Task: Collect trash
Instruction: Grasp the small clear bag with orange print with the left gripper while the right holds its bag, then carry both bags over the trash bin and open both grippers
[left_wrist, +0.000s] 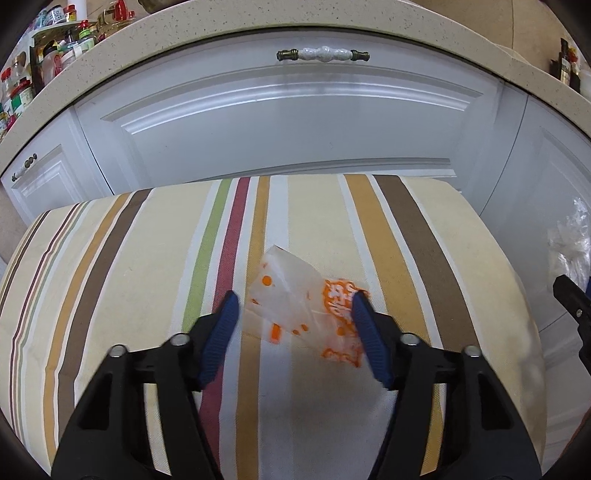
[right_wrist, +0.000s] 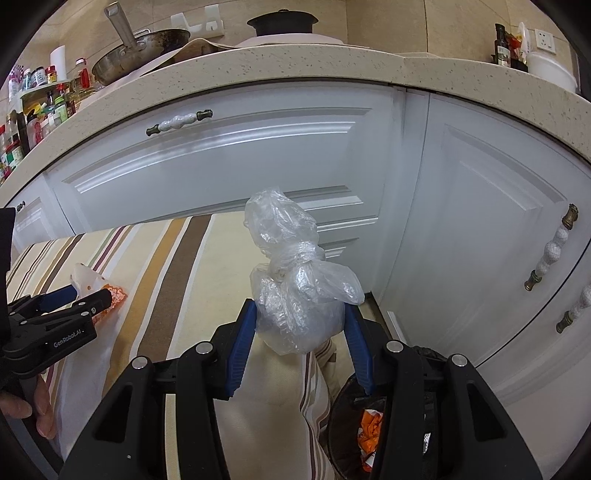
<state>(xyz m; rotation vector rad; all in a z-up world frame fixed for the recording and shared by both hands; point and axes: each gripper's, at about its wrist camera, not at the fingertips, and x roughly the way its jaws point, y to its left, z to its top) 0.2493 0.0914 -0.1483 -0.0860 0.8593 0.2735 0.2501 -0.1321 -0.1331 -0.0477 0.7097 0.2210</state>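
So the left gripper (left_wrist: 293, 301) is spread wide over the striped cloth (left_wrist: 110, 266), with the orange-print wrapper (left_wrist: 295, 295) lying flat right between its blue fingers (left_wrist: 221, 332), not pinched. The right gripper (right_wrist: 301, 314) has its jaws closed in on a knotted clear plastic bag (right_wrist: 295, 280), held up above the dark bin (right_wrist: 343, 424).

Bin (right_wrist: 341, 417) mostly hidden behind right gripper (right_wrist: 301, 332) (contents unclear).
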